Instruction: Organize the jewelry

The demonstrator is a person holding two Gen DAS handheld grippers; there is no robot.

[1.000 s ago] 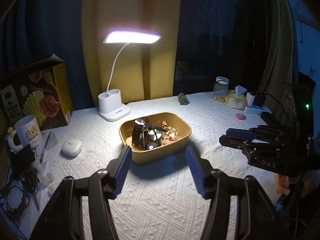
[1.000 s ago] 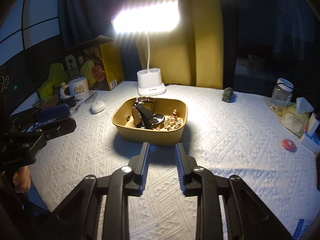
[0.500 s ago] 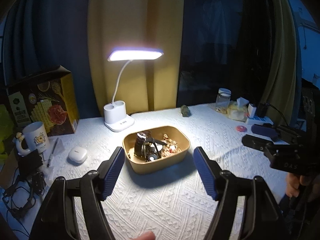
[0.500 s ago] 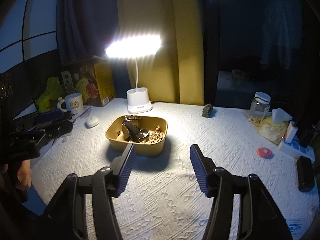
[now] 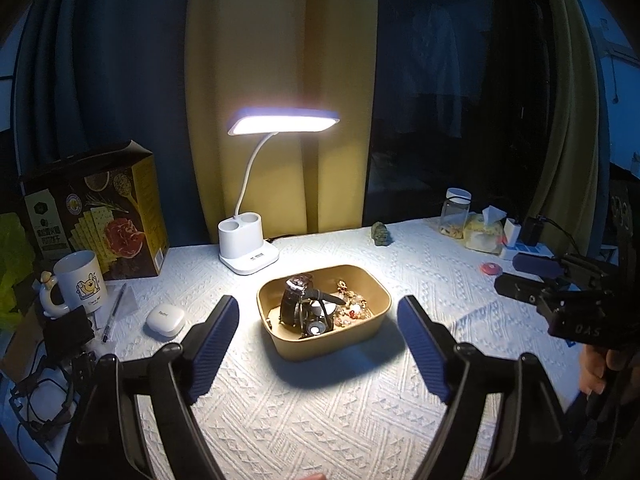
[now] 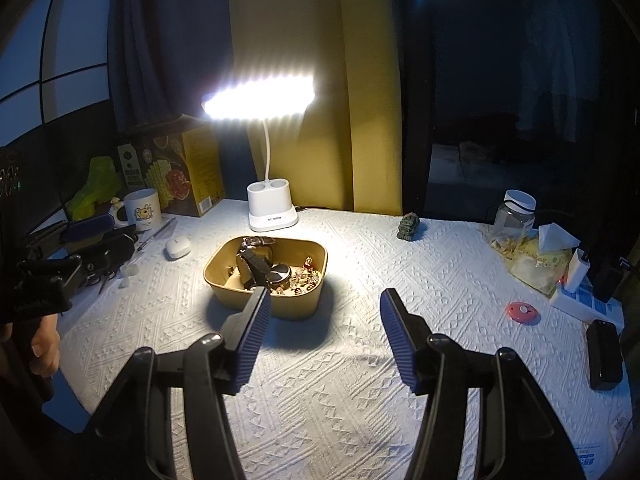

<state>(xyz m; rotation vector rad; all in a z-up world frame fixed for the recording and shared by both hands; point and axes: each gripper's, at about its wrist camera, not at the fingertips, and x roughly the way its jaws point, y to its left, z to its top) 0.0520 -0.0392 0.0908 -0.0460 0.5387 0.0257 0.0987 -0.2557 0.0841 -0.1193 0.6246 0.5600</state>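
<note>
On top of the white bumpy tablecloth (image 5: 320, 420) sits your tan tray (image 5: 332, 350), right under the bright desk lamp (image 5: 282, 125). Most of the room behind it is very dark, so the curtains and the far wall are hard to see. At the left edge, the cracker box (image 5: 100, 216) and the mug (image 5: 80, 282) are dim, and the tangle of black wires in the corner is too dark to sort out. Over on the right, the jar (image 6: 516, 216) and the tissue pack (image 6: 548, 248) are shadowy too.

Inside the tray you can see a black watch (image 5: 294, 300) standing up on its strap and a pile of small shiny jewelry (image 5: 352, 308) beside it. The little pieces are too small to tell apart.

You hold both tongs low, tilted down toward the table and pointing at the tray. Only fingertips of each hand show, at the dark edges.

Your left gripper (image 5: 318, 340) has just been opening and now stands very wide, with nothing between its blue pads. It touches nothing.

Your right gripper (image 6: 324, 332) is about half open and empty as well. Its left pad lines up with the tray's front rim, but it hangs in the air, not touching.
</note>
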